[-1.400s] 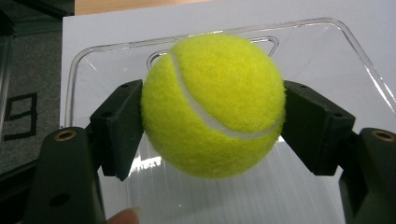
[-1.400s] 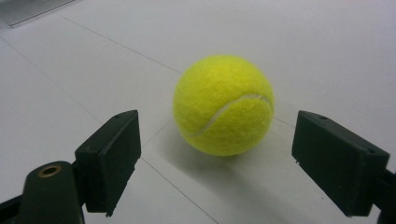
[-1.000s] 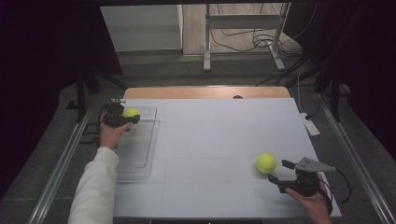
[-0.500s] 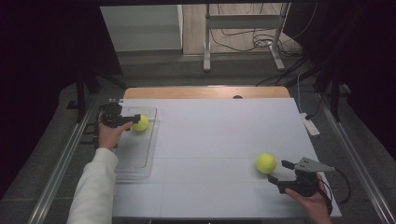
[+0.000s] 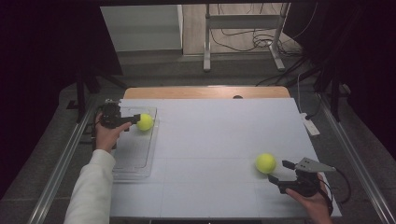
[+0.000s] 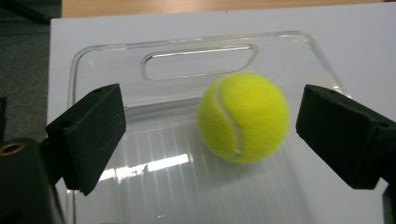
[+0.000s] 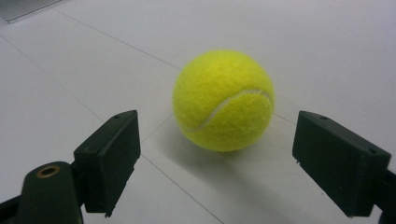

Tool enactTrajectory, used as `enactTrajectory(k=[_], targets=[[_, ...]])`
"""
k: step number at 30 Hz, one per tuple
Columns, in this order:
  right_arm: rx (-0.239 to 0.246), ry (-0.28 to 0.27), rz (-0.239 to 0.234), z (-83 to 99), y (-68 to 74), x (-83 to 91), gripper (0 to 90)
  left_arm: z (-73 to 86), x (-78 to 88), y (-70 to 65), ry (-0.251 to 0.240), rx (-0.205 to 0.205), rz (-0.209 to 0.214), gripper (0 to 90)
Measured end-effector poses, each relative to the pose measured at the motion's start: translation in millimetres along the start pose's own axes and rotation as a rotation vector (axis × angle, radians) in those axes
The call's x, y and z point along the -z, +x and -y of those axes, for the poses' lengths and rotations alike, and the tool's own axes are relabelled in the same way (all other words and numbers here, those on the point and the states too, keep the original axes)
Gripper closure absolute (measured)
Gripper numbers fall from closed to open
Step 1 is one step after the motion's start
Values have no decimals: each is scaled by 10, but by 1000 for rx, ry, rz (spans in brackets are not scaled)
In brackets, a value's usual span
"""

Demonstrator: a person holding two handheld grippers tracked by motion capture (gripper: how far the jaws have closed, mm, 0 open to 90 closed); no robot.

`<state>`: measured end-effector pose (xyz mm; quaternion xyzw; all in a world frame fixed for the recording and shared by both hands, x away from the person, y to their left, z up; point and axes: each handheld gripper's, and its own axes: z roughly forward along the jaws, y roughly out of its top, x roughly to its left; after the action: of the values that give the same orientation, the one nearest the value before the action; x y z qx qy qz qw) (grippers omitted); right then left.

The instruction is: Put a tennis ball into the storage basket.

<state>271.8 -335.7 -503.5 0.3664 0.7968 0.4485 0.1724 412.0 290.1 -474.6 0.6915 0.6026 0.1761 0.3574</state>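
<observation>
Fingers released on both grippers; left ball (image 6: 243,116) loose in tray (image 6: 198,60), right ball (image 7: 223,100) on desk (image 5: 219,135). Nudge could roll either away.

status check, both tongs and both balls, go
Left tongs open, tennis ball loose between jaws, in clear tray. Right tongs open, second ball on white table just ahead. Nothing in the way.

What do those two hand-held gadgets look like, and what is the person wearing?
Both are black. Each left gripper and right gripper jaw is a blocky black pad, with a brass-ringed hole lower down. The right one carries a grey three-cornered plate and a dark cable. The left arm wears a white sleeve.
</observation>
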Motion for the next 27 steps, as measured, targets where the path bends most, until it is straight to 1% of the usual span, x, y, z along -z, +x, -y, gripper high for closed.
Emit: enactTrajectory(k=[1,2,4,7,8,11,14,21,24,27], targets=[[0,0,0,0,-1,0,156,-5,17,-23,-5,-8,11,99],[0,0,0,0,-1,0,156,-5,17,-23,-5,-8,11,101],[-2,-2,0,0,-4,2,156,-10,47,-57,-13,-10,27,106],[-6,-6,0,-1,-3,9,156,-24,120,-129,-29,-37,58,113],[-6,-6,0,-1,-3,9,156,-24,120,-129,-29,-37,58,116],[-8,-8,3,0,-14,14,157,-32,181,-186,-43,-57,81,116],[-14,-14,2,-7,-18,13,157,-28,231,-215,-57,-57,105,118],[-12,-16,0,-23,-10,6,157,13,297,-261,-73,-66,128,123],[-11,-16,-1,-36,-10,-12,157,41,342,-293,-91,-68,157,126],[-10,-13,2,-42,-8,-23,157,54,376,-328,-102,-75,171,129]])
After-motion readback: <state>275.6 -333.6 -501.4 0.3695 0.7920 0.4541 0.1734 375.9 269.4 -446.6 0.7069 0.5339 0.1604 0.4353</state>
